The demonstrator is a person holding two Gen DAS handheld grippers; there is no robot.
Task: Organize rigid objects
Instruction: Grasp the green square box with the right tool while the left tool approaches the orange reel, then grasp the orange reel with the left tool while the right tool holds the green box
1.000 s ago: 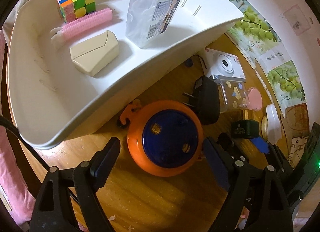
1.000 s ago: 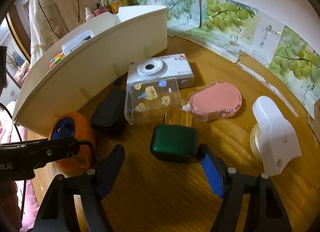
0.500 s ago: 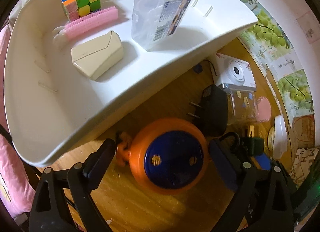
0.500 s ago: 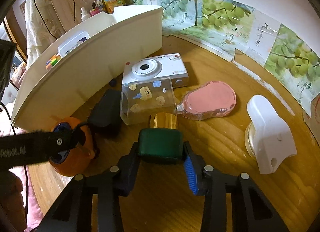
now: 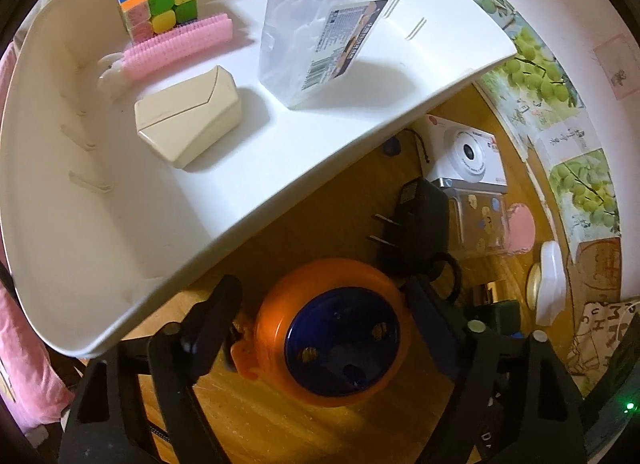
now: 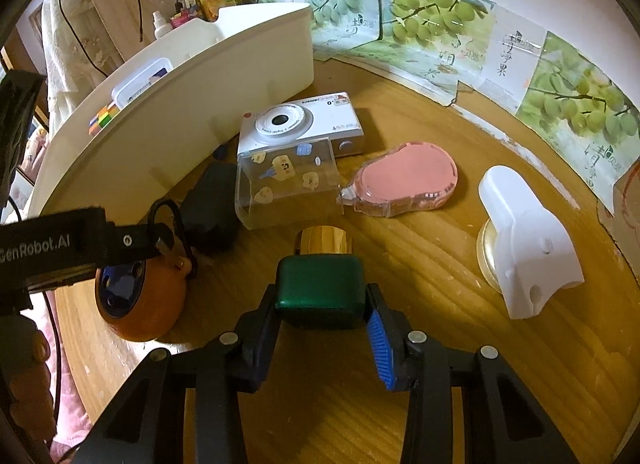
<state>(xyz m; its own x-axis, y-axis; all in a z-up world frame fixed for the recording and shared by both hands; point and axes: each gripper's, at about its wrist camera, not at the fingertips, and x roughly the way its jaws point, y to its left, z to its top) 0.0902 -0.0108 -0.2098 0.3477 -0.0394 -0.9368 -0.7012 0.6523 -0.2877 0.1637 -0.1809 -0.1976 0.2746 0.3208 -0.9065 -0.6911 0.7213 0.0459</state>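
An orange disc with a blue centre (image 5: 332, 332) lies on the wooden table beside the white bin (image 5: 120, 244). My left gripper (image 5: 320, 296) points down over it. Its jaws are closing with the disc between them, and a slight gap shows at the left finger (image 5: 212, 316). My right gripper (image 6: 322, 304) is shut on a dark green bottle (image 6: 320, 284) with a gold cap (image 6: 324, 240), which lies on the table. The orange disc (image 6: 140, 300) and the left gripper (image 6: 168, 240) show at the left of the right wrist view.
The bin (image 6: 180, 124) holds a colour cube (image 5: 160, 0), a pink brush (image 5: 180, 40), a beige case (image 5: 188, 120) and a clear box (image 5: 324, 32). On the table lie a white camera (image 6: 300, 124), a stickered clear case (image 6: 284, 184), a black adapter (image 6: 212, 204), a pink tape dispenser (image 6: 404, 180) and a white plastic piece (image 6: 524, 240).
My right gripper has gone from open to shut on the green bottle. The orange disc now sits deeper between the left fingers, which have drawn closer to it.
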